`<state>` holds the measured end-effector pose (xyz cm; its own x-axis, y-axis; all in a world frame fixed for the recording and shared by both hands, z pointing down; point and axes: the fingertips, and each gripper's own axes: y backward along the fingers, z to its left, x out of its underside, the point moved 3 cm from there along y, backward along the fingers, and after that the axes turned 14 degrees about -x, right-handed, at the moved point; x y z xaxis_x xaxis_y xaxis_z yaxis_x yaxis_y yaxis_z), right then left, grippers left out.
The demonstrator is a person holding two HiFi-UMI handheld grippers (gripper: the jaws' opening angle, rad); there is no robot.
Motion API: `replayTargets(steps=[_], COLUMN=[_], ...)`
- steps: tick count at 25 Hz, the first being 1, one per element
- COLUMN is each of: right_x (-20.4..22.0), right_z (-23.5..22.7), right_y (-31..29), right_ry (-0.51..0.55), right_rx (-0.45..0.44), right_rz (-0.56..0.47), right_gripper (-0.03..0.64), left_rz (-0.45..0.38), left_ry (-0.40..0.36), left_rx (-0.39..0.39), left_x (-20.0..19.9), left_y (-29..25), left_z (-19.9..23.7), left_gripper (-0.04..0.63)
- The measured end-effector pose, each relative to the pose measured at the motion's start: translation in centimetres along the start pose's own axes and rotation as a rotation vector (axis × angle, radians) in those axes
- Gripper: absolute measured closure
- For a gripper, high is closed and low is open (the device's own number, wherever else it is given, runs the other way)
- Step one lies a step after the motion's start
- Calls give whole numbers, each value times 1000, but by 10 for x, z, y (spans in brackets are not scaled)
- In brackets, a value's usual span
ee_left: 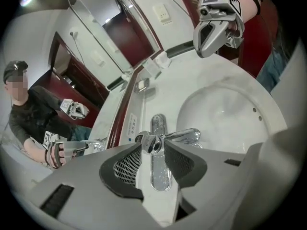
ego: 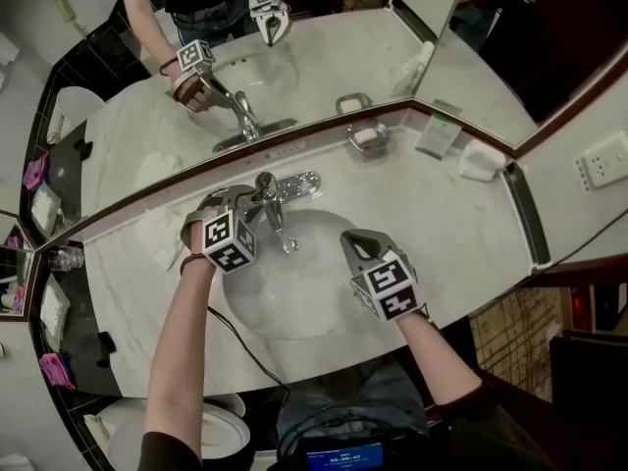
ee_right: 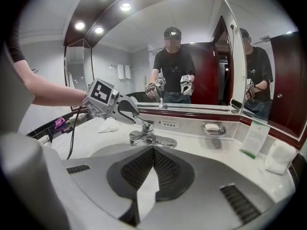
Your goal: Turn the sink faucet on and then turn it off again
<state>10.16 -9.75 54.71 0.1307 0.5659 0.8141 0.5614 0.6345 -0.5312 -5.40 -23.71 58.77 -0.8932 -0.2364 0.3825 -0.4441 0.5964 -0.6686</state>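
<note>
Well, I have the fingers of my left gripper [ego: 251,200] spread apart, and the faucet handle [ee_left: 153,143] sits right between the two pads. The pads are close to it on each side, but I see a gap next to one pad, so they are not squeezing it. The faucet spout [ee_left: 186,136] sticks out past those fingers, over the sink [ee_left: 225,109]. The fingers of my right gripper [ee_right: 153,150] are pressed together with nothing between them. They hang over the sink, and the faucet stands straight ahead of their tips, well apart from them.
</note>
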Motion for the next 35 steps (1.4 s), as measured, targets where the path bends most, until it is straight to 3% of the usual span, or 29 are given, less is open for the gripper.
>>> replayTargets(steps=[6, 9, 11, 17, 23, 30, 35], right_x=[-9, -15, -23, -37, -41, -39, -37], right_z=[18, 26, 34, 41, 49, 61, 65], right_y=[6, 11, 16, 27, 34, 43, 50], right_ry=[44, 61, 64, 110, 132, 138, 132], right_rx=[-31, -45, -60, -84, -102, -116, -111], right_rz=[17, 21, 18, 4, -6, -5, -12], right_gripper=[595, 595, 595, 595, 595, 595, 595], left_rz=[3, -5, -20, -104, -210, -245, -251], left_ry=[34, 96, 151, 439, 741, 1036, 1111], left_rx=[-69, -95, -124, -197, -230, -243, -251], left_x=[-6, -15, -23, -45, -57, -40, -33], left_y=[61, 94, 115, 169, 220, 252, 265], left_z=[8, 9, 8, 6, 1, -26, -42], left_gripper=[442, 445, 481, 594, 595, 595, 595])
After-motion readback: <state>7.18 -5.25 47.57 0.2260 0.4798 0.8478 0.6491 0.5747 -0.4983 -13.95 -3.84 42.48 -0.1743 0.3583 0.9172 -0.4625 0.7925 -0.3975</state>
